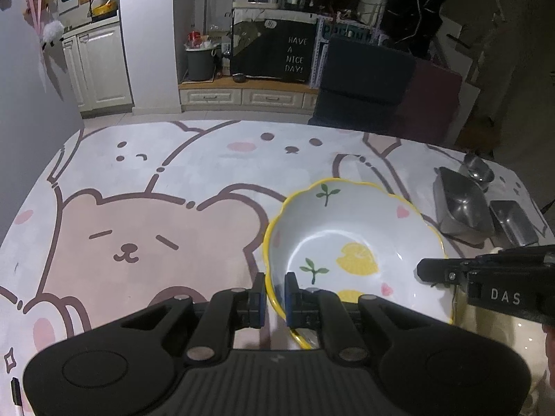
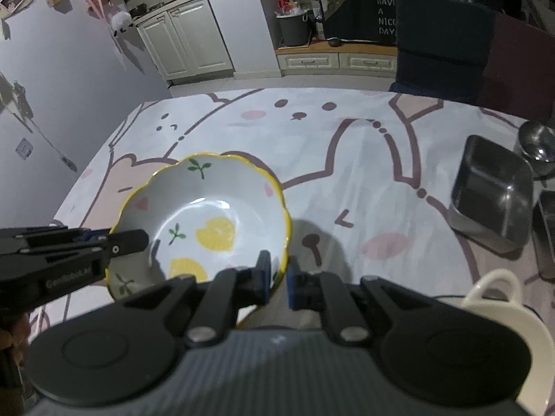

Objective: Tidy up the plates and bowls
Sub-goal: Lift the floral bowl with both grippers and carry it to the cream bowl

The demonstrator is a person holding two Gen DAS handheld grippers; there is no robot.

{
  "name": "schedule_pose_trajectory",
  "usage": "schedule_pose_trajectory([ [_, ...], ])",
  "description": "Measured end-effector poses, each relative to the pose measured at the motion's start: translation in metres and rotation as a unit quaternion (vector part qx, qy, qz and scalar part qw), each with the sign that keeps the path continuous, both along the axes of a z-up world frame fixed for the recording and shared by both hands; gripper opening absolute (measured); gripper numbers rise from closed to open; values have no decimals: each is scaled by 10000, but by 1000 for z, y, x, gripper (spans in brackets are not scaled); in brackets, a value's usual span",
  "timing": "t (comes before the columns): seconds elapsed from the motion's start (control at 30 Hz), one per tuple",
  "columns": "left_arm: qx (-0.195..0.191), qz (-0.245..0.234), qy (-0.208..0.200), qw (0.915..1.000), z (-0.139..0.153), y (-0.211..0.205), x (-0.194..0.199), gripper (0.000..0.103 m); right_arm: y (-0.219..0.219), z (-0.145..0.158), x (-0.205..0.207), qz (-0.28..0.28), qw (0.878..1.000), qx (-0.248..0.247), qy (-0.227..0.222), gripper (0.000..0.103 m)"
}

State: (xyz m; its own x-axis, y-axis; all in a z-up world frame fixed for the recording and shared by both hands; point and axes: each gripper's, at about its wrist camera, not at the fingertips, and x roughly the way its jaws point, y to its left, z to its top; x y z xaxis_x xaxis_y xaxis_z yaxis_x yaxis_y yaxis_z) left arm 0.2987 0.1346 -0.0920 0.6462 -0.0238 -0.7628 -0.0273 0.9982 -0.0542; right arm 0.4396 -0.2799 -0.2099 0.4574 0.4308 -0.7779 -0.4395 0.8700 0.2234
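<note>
A white bowl with a wavy yellow rim and lemon and leaf prints is held between both grippers above the bear-print tablecloth; it also shows in the right wrist view. My left gripper is shut on the bowl's left rim. My right gripper is shut on its right rim. Each gripper shows in the other's view, the right one at the bowl's right and the left one at its left.
Steel rectangular containers and a steel cup stand at the table's right. A cream handled dish sits near the right front. A dark chair stands behind the table.
</note>
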Motion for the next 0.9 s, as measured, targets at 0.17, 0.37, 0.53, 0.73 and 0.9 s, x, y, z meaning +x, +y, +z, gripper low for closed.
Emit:
schedule_pose_trajectory([
  [0.17, 17, -97, -80, 9999, 11, -14, -10, 11, -13, 11, -14, -57, 10000, 10, -73, 11],
  [0.37, 72, -271, -141, 9995, 20, -38, -19, 11, -35, 22, -28, -182, 9998, 14, -107, 11],
  [0.53, 85, -449, -174, 9988, 24, -61, -24, 11, -55, 29, -38, -315, 9994, -4, -120, 11],
  [0.73, 51, -650, -229, 9976, 28, -89, -29, 11, -86, 37, -50, -495, 9986, 14, -162, 11],
  [0.9, 55, -884, -217, 9958, 27, -114, -29, 11, -114, 39, -58, -674, 9976, 9, -173, 11],
])
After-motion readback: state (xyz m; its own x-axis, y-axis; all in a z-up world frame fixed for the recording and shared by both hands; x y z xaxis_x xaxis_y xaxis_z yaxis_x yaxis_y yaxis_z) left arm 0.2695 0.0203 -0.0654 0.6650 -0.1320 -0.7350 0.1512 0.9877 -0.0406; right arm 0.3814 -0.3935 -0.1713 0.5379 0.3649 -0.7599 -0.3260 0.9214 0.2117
